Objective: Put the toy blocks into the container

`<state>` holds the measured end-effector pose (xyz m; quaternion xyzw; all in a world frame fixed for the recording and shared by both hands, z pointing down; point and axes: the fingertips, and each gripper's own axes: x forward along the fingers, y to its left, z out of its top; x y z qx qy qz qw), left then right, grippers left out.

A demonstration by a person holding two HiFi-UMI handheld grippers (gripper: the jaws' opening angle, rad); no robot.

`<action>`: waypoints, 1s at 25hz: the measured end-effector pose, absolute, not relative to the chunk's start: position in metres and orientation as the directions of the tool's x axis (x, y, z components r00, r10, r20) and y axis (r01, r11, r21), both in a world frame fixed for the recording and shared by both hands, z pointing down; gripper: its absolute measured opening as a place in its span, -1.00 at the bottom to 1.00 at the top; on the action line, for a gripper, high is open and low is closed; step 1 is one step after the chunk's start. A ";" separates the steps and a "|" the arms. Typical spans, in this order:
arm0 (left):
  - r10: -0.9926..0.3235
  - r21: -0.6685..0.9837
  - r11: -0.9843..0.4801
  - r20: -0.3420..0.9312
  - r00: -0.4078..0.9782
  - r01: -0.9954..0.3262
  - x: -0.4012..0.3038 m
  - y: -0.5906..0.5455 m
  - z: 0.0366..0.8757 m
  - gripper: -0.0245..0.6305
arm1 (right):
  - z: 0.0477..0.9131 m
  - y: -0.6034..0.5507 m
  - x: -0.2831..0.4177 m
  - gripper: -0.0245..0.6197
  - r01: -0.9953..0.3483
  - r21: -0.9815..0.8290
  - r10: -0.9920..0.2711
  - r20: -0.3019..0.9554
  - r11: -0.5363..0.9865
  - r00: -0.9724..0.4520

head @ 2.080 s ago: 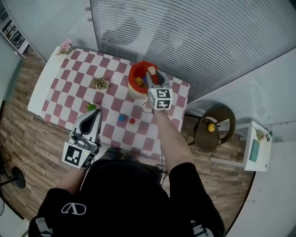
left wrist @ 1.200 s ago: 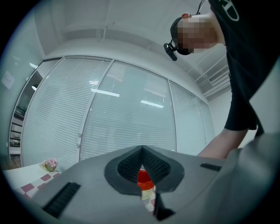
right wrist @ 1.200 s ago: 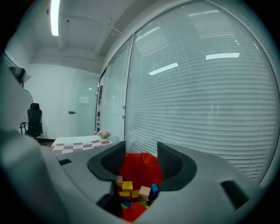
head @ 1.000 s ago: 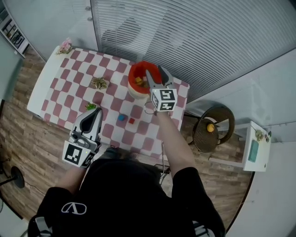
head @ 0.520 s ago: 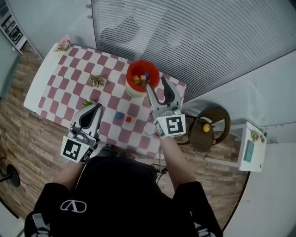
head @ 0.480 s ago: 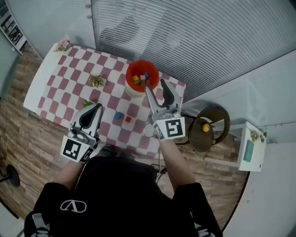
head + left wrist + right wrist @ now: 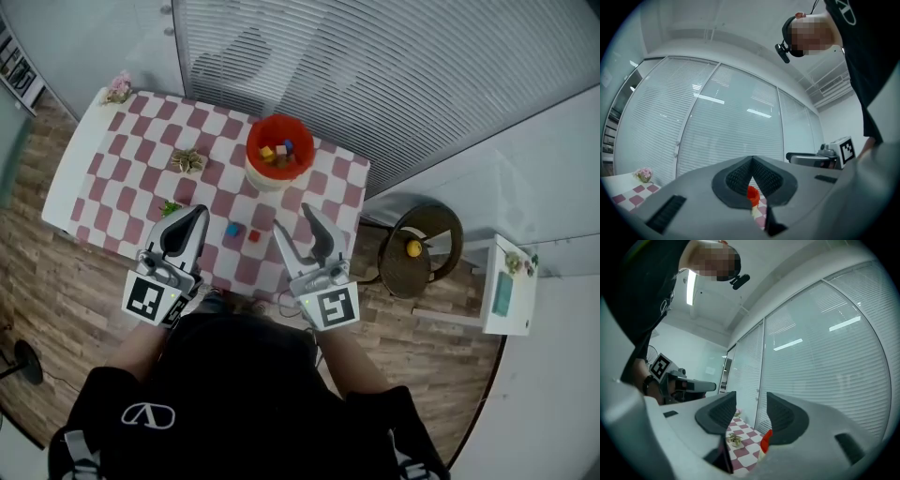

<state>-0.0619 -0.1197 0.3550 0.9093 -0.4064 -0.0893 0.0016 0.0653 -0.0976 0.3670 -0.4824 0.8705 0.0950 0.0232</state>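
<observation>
A red container (image 7: pixel 279 148) stands at the far side of the checked table (image 7: pixel 122 155) with several coloured blocks inside. A blue block (image 7: pixel 232 230) and a small red block (image 7: pixel 254 236) lie side by side on the cloth near the front edge. My right gripper (image 7: pixel 292 221) hovers just right of them at the table's front; its jaws are closing with nothing between them. In the right gripper view the right gripper (image 7: pixel 751 411) points up, with the container (image 7: pixel 766 440) low between its fingers. My left gripper (image 7: pixel 193 215) is shut and empty, left of the blue block.
A dried flower ornament (image 7: pixel 187 160) lies left of the container, a green scrap (image 7: pixel 170 207) sits by the left gripper and a pink posy (image 7: pixel 118 87) marks the far left corner. Right of the table stand a round stool (image 7: pixel 419 248) and a white side table (image 7: pixel 502 281). Window blinds run behind.
My right gripper has drawn back from over the red container to the table's front edge, empty. The pale block it held earlier is no longer in its jaws. The left gripper has hardly moved.
</observation>
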 end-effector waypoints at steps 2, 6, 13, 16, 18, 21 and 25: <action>-0.735 0.074 -0.675 -0.153 0.661 -0.734 -0.061 -0.119 0.358 -0.91 | 0.369 -0.093 0.065 -0.28 -0.846 0.130 -0.837 -0.135 0.516 -0.531; -0.729 0.070 -0.682 -0.142 0.670 -0.728 -0.061 -0.118 0.363 -0.91 | 0.367 -0.092 0.067 -0.28 -0.850 0.119 -0.839 -0.142 0.513 -0.526; -0.731 0.070 -0.680 -0.139 0.668 -0.730 -0.062 -0.116 0.363 -0.91 | 0.388 -0.098 0.070 -0.27 -0.844 0.132 -0.843 -0.078 0.520 -0.532; -0.739 0.071 -0.670 -0.161 0.654 -0.739 -0.063 -0.118 0.355 -0.91 | 0.422 -0.104 0.068 -0.28 -0.826 0.125 -0.834 0.030 0.550 -0.551; -0.743 0.074 -0.666 -0.158 0.651 -0.742 -0.064 -0.118 0.357 -0.91 | 0.450 -0.108 0.062 -0.28 -0.809 0.101 -0.815 0.107 0.579 -0.570; -0.750 0.076 -0.659 -0.148 0.645 -0.749 -0.068 -0.118 0.360 -0.91 | 0.490 -0.114 0.051 -0.26 -0.780 0.067 -0.776 0.185 0.622 -0.603; -0.761 0.078 -0.647 -0.133 0.635 -0.758 -0.075 -0.117 0.365 -0.91 | 0.545 -0.118 0.038 -0.23 -0.736 0.037 -0.708 0.307 0.676 -0.636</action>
